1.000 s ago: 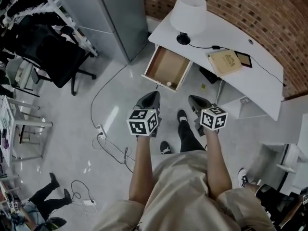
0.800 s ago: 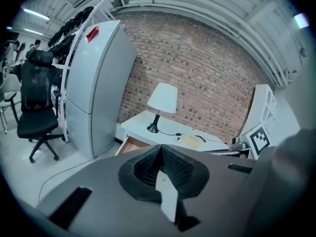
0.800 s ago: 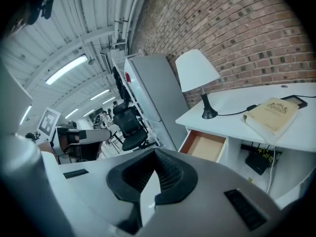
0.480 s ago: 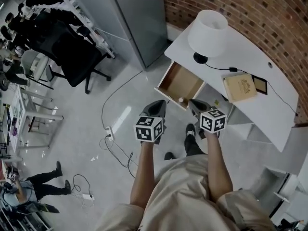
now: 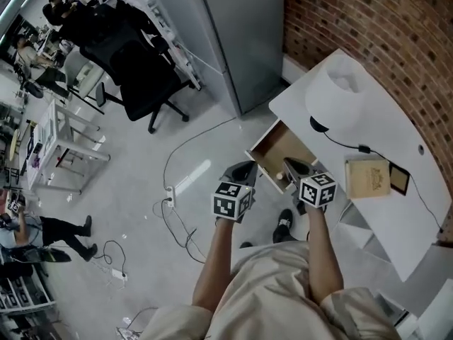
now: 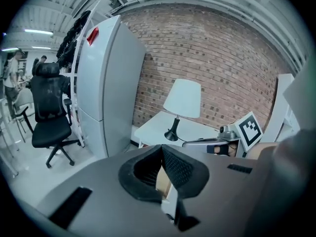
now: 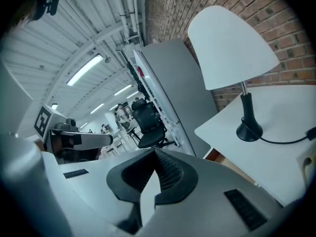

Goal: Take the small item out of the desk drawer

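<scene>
**Station layout.** A white curved desk point(image 5: 386, 222) stands against a brick wall point(image 5: 375, 27). A lamp point(image 5: 338, 94) with a white shade stands on the desk. Its cable point(image 5: 347, 144) runs across the top toward a tan book point(image 5: 368, 178). A dark flat device point(image 5: 398, 180) lies just beside the book. A grey cabinet point(image 5: 241, 34) stands to the left of the desk, with a black office chair point(image 5: 141, 69) beyond it on the grey floor point(image 5: 127, 190).

**Drawer.** The desk drawer point(image 5: 272, 146) is pulled out and shows a wooden interior. The small item point(image 5: 281, 177), pale and too small to identify, lies in the near corner of the drawer, against the front panel.

**Left gripper.** The left gripper point(image 5: 244, 170) is held just left of the drawer's front corner, outside the drawer. In the left gripper view the ribbed pads meet at their tips, so the left gripper point(image 6: 161, 148) is clenched with nothing between its jaws. A strip of the wooden drawer shows past the jaws.

**Right gripper.** In the head view the right gripper point(image 5: 292, 164) lies over the front right part of the drawer, near the small item. Its height above the drawer cannot be judged. In the right gripper view the jaws of the right gripper point(image 7: 154, 153) are pressed together and hold nothing. The lamp and desk top lie ahead to the right.
</scene>
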